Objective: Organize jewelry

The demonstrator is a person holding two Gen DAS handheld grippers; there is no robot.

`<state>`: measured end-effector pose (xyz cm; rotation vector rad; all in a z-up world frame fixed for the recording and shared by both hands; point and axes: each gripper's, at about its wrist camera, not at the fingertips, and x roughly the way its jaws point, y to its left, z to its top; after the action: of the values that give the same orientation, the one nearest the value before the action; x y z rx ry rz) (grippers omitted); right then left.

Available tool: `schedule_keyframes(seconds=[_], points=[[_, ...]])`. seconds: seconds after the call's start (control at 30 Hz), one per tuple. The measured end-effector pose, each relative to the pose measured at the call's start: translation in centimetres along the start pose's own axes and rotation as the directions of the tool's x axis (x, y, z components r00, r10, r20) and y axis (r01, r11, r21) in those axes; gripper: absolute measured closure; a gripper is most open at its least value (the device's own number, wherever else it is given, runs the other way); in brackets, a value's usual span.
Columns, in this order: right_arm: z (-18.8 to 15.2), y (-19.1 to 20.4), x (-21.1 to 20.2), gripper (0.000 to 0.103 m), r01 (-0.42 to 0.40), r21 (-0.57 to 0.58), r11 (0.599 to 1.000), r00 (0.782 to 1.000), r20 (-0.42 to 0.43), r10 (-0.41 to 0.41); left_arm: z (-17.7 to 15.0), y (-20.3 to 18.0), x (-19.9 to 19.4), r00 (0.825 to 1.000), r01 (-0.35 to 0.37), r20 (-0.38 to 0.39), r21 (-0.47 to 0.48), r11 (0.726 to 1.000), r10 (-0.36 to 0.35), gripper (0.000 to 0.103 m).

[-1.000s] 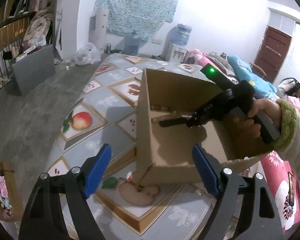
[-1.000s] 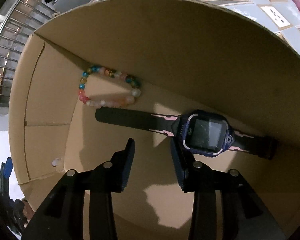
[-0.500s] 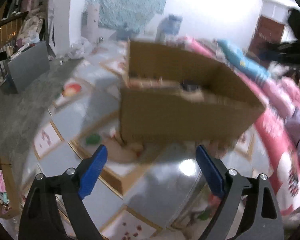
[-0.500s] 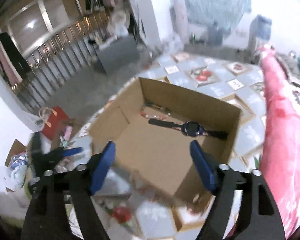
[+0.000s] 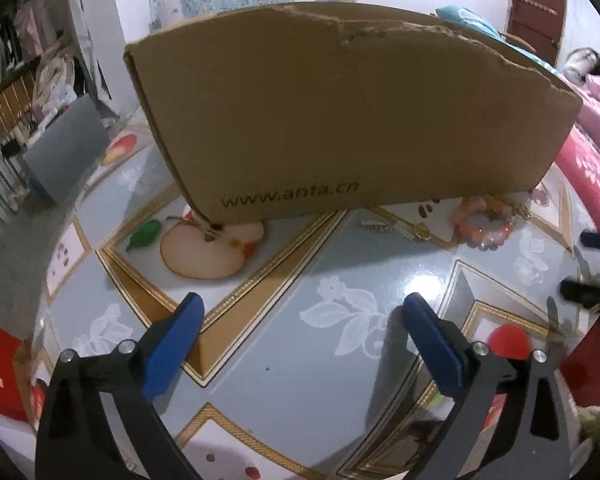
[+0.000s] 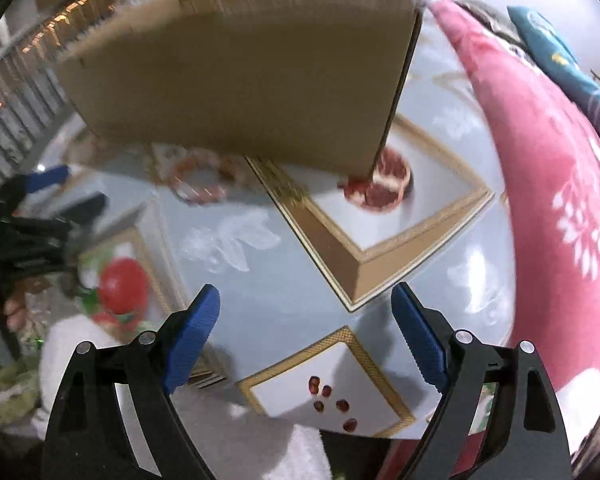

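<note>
A brown cardboard box (image 5: 340, 120) stands on the patterned tabletop; its inside is hidden from both views. A pink bead bracelet (image 5: 485, 222) and a thin gold chain (image 5: 396, 229) lie on the table by the box's near right corner. The bracelet shows blurred in the right wrist view (image 6: 198, 182), in front of the box (image 6: 240, 72). My left gripper (image 5: 300, 340) is open and empty, low over the table in front of the box. My right gripper (image 6: 306, 332) is open and empty too, and shows at the left wrist view's right edge (image 5: 588, 268).
The tabletop (image 5: 332, 280) has a glossy fruit-print cover. A pink floral quilt (image 6: 540, 160) lies along the right side. A red round thing (image 5: 506, 342) sits near the table's front right. A grey box (image 5: 66, 148) stands on the floor at left.
My right gripper has come out of the box and drawn back low over the table. My left gripper has dropped lower and moved closer to the box's outer wall.
</note>
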<state>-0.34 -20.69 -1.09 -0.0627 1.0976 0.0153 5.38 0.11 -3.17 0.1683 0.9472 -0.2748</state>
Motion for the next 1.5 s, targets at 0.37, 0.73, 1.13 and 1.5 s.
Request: schedule_keyframes(seconds=[0.37, 0.73, 1.13, 1.5], points=[[-1.1, 0.3, -0.2, 0.008, 0.007, -0.003, 1.0, 0.998, 0.059, -0.007, 0.7, 0.5, 0.5, 0.999, -0.017, -0.046, -0.022, 1.0, 0.016, 0.005], [-0.6, -1.1, -2.6, 0.011, -0.21, 0.054, 0.976, 0.949, 0.254, 0.19, 0.4, 0.6, -1.1, 0.999, -0.031, 0.012, -0.038, 0.999, 0.032, 0.005], [5.2, -0.5, -4.2, 0.065, -0.392, 0.027, 0.92, 0.839, 0.42, 0.346, 5.4, 2.0, -3.4, 0.97, -0.093, 0.221, -0.051, 0.994, 0.102, 0.005], [6.4, -0.8, -3.0, 0.067, -0.427, 0.064, 0.902, 0.813, 0.465, 0.352, 6.9, 2.5, -2.1, 0.962, -0.073, 0.262, -0.048, 0.996, 0.083, 0.006]])
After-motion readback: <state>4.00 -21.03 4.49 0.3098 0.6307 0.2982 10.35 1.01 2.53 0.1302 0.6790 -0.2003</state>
